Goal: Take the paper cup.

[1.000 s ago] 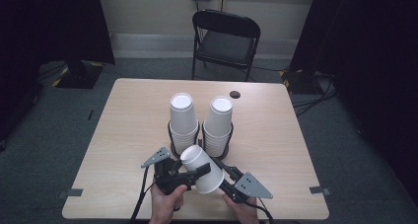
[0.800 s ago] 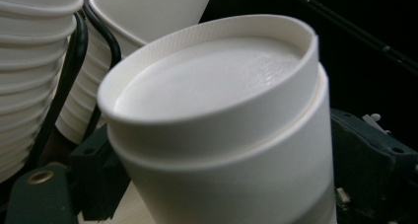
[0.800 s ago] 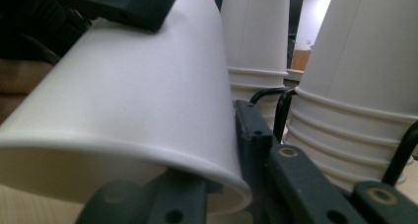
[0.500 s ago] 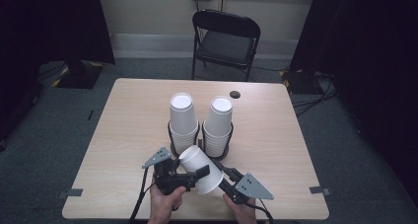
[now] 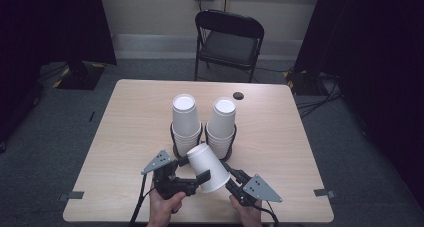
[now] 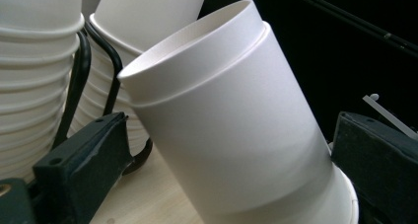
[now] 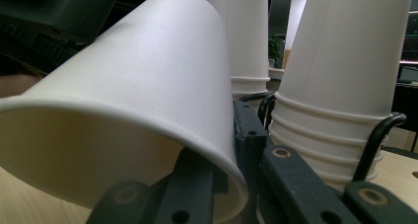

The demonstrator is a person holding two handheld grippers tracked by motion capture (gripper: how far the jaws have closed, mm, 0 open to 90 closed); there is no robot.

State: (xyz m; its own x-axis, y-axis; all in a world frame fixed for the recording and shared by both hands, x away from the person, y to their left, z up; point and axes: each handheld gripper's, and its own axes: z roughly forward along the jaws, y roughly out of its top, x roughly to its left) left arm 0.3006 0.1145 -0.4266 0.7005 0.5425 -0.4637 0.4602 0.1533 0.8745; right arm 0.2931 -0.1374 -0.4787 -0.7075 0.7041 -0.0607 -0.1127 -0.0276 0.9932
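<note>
**Cup held tilted between both grippers, in front of the stacks**

Little has shifted since a second ago: the loose paper cup [image 5: 208, 167] has tipped slightly, its closed base nudged toward the two stacks, while both hands sit where they were at the near edge of the table [image 5: 125, 137].

The cup lies on a slant above the tabletop, base up and away, open mouth down and toward the person. The left gripper [image 5: 192, 179] has its jaws spread wide, one on each side of the cup's wall; in the left gripper view the cup [image 6: 236, 130] fills the gap, and whether the jaws press on it cannot be told. The right gripper [image 5: 227, 179] has one jaw inside the cup's mouth and one outside, pinching the rim; the right gripper view shows the rim [image 7: 231, 169] caught between them.

Just beyond the fingertips stand two stacks of upturned cups, the left stack [image 5: 185, 119] and the right stack [image 5: 222, 124], each in a black wire holder [image 5: 176, 142]. Farther off, past the table's far edge, stands a folding chair [image 5: 227, 42]. A small dark disc [image 5: 238, 95] lies near that far edge.
</note>
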